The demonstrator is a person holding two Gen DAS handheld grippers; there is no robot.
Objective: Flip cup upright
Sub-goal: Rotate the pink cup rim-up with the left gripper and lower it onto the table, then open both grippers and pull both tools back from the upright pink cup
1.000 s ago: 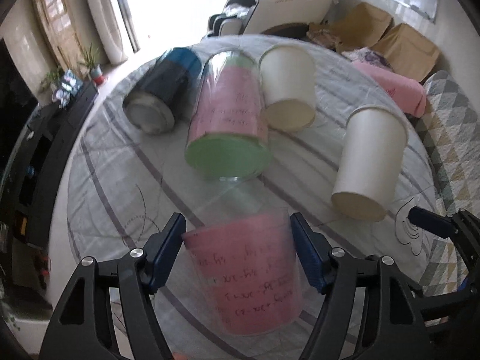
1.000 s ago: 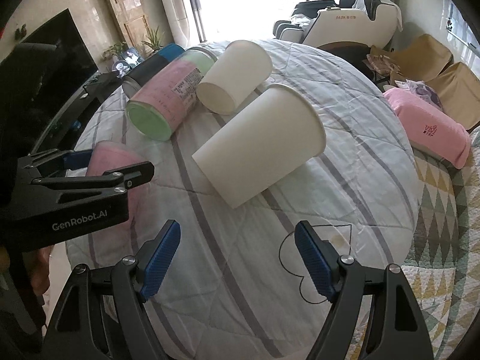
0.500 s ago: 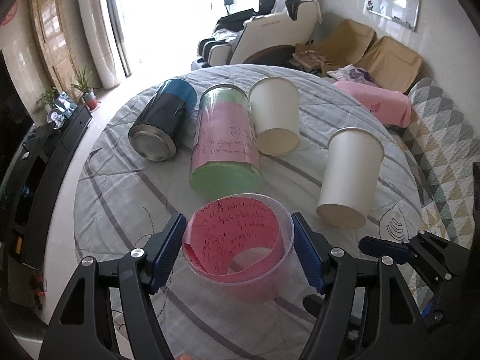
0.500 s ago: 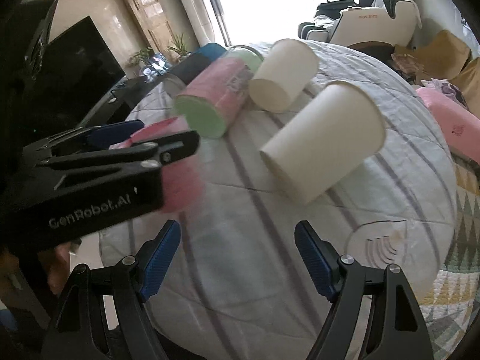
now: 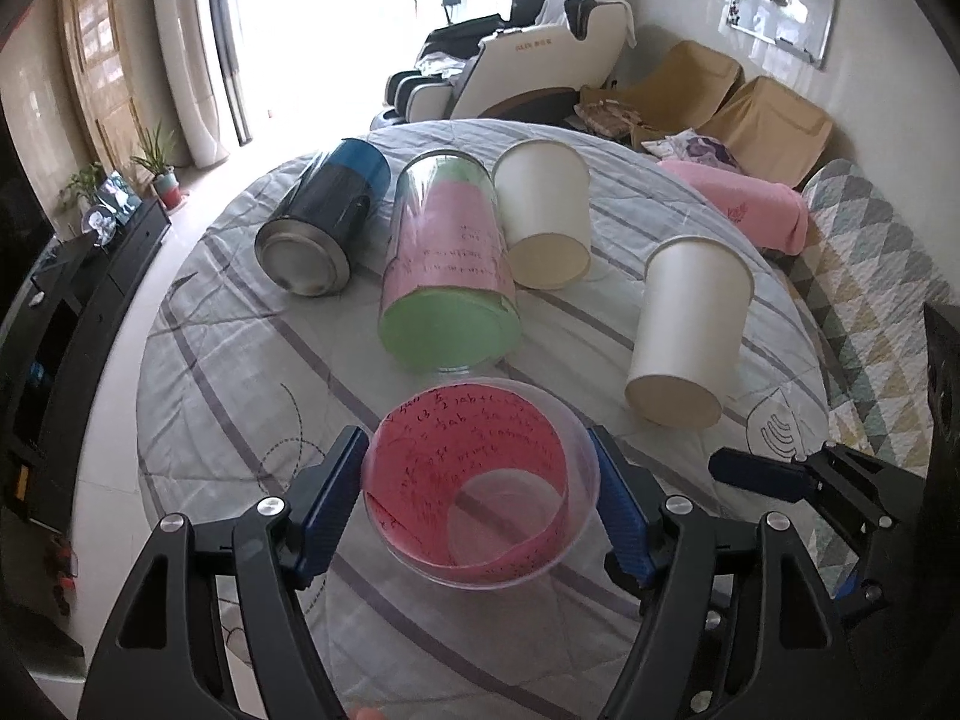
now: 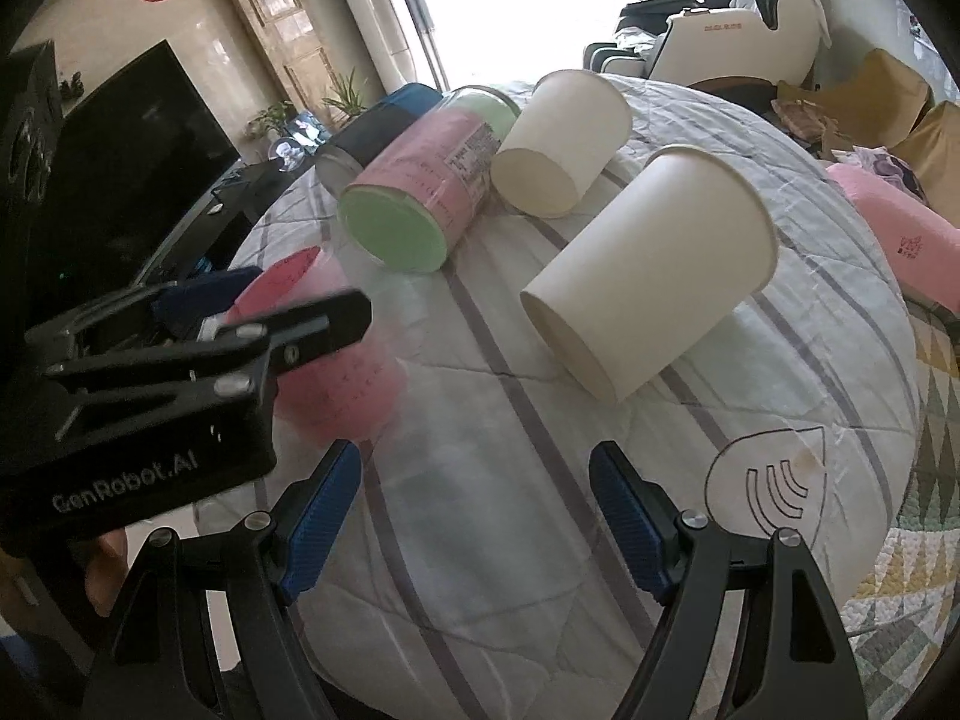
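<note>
My left gripper (image 5: 480, 495) is shut on a clear plastic cup with a pink paper lining (image 5: 480, 483). The cup's open mouth faces up toward the camera and it is held just above the round table. In the right wrist view the same cup (image 6: 348, 378) shows pink and blurred behind the left gripper (image 6: 180, 360). My right gripper (image 6: 474, 510) is open and empty over the table's near edge. Its blue fingertip (image 5: 756, 473) shows at the right of the left wrist view.
On the grey-striped tablecloth (image 5: 240, 360) lie a pink-and-green clear cup (image 5: 447, 276), a dark blue tin (image 5: 324, 228) and two white paper cups (image 5: 546, 216) (image 5: 690, 330), all on their sides. The nearer paper cup (image 6: 648, 276) lies ahead of my right gripper. A pink towel (image 5: 738, 210) lies at the far right.
My left gripper has turned the pink-lined cup from mouth-away to mouth-up. The right gripper has swung left, closer to the left gripper.
</note>
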